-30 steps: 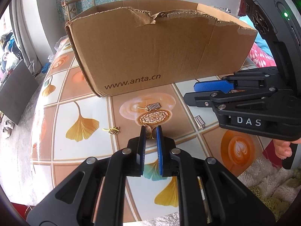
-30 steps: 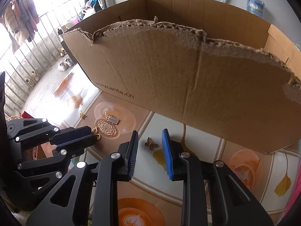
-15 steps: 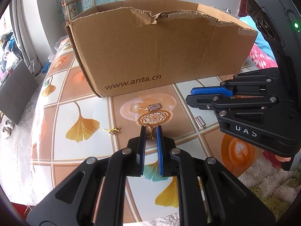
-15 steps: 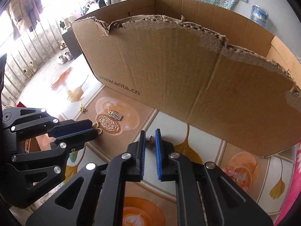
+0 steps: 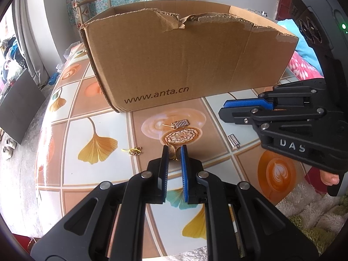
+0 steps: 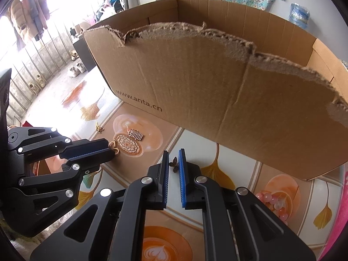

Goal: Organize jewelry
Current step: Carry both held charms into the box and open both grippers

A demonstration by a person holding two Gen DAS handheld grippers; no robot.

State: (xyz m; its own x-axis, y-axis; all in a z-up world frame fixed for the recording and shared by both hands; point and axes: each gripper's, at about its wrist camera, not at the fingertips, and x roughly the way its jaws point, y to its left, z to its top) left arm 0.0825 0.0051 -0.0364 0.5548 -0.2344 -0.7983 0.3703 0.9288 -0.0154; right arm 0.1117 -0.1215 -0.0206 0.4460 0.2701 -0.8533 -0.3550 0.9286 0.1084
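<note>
My left gripper (image 5: pixel 173 151) is shut on a gold oval pendant (image 5: pixel 172 152) that rests low on the patterned table (image 5: pixel 71 134). My right gripper (image 6: pixel 173 157) is shut on a small bronze butterfly charm (image 6: pixel 174 165), just in front of the cardboard box (image 6: pixel 217 91). Each gripper shows in the other's view: the right gripper (image 5: pixel 224 109) at the right, the left gripper (image 6: pixel 109 149) at the left with the pendant (image 6: pixel 114 146) at its tip. Loose on the table lie a comb-shaped earring (image 5: pixel 180 123), a gold knot charm (image 5: pixel 134 151) and a second comb-shaped piece (image 5: pixel 233 140).
The open cardboard box (image 5: pixel 184 65) with a torn rim fills the far side of the table. A pink bead bracelet (image 6: pixel 274 200) lies at the right. A fluffy rug (image 5: pixel 308 213) lies past the table's near edge. A person's finger (image 5: pixel 330 177) holds the right tool.
The right gripper's jaws closed from wide apart onto the butterfly charm and shifted slightly. The left gripper stayed still with the pendant in its grip.
</note>
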